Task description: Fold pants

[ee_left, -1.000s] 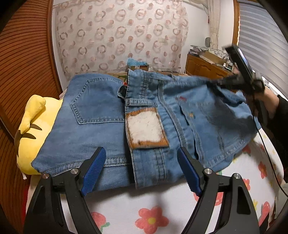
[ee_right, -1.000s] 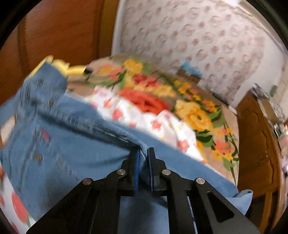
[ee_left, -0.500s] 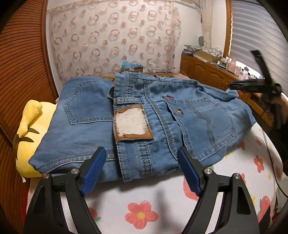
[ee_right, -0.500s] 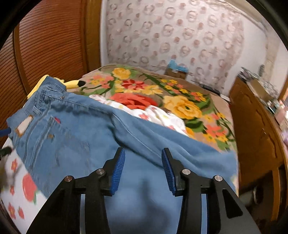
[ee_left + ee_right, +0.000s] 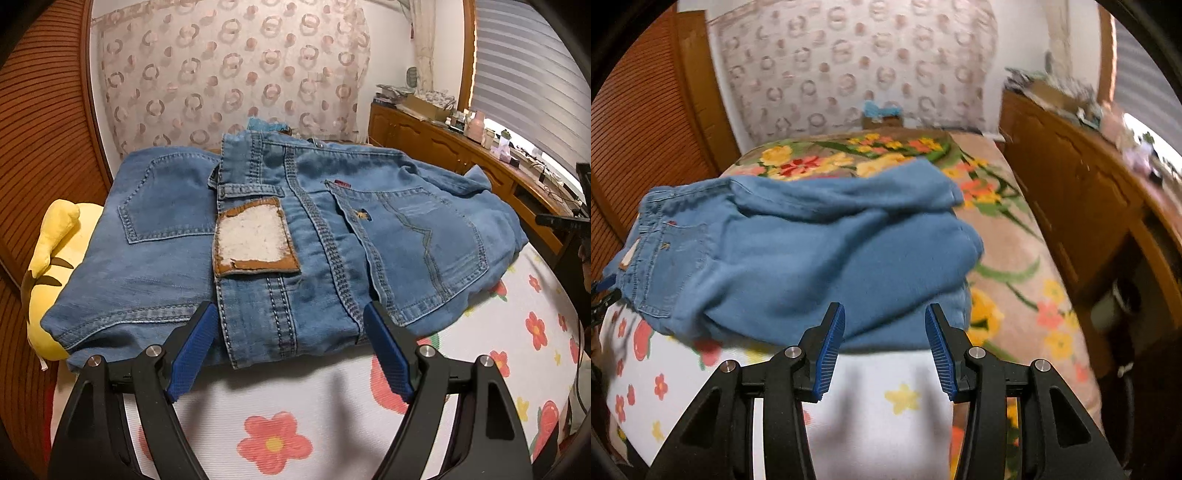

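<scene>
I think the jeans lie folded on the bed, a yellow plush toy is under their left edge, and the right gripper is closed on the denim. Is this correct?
Not quite. The right gripper is not closed on the jeans: its jaws stand open with nothing between them, as the right wrist view shows. The jeans do lie folded on the bed, with the yellow plush toy under their left edge.

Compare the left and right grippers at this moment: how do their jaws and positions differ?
The left gripper stands wide open at the jeans' waistband end; the right gripper is narrower, its jaws just opened, at the jeans' folded side. Both have blue pads and hold nothing.
</scene>
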The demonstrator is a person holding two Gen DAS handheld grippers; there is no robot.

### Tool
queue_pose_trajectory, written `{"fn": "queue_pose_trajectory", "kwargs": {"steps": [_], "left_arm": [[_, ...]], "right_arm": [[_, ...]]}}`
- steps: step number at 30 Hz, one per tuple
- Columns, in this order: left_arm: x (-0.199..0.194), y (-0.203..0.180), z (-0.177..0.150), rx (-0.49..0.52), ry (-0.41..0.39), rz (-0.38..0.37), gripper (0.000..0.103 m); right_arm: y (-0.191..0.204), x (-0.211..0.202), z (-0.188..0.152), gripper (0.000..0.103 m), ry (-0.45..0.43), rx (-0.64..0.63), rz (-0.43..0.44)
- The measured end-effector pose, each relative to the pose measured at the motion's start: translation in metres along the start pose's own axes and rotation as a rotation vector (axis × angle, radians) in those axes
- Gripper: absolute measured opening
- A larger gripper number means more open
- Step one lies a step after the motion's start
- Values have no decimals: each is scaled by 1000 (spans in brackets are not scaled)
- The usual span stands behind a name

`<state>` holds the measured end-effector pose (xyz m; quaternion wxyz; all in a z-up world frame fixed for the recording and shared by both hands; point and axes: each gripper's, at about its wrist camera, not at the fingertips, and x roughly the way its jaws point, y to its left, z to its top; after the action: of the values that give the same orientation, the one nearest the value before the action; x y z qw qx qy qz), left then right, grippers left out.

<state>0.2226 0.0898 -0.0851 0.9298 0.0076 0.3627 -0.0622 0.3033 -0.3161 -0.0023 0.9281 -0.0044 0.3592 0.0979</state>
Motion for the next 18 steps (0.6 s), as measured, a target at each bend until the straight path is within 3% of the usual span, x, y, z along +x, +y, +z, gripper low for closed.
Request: {"fn": "queue_pose_trajectory", "kwargs": {"steps": [5,18], "left_arm": [[1,-2,-3,3,7,4,82],[0,-4,-5,4,9,4,82]], "right_arm": [[-6,13,-2,47,10,132,55],[-10,29,-13,53,87,182,101]]}}
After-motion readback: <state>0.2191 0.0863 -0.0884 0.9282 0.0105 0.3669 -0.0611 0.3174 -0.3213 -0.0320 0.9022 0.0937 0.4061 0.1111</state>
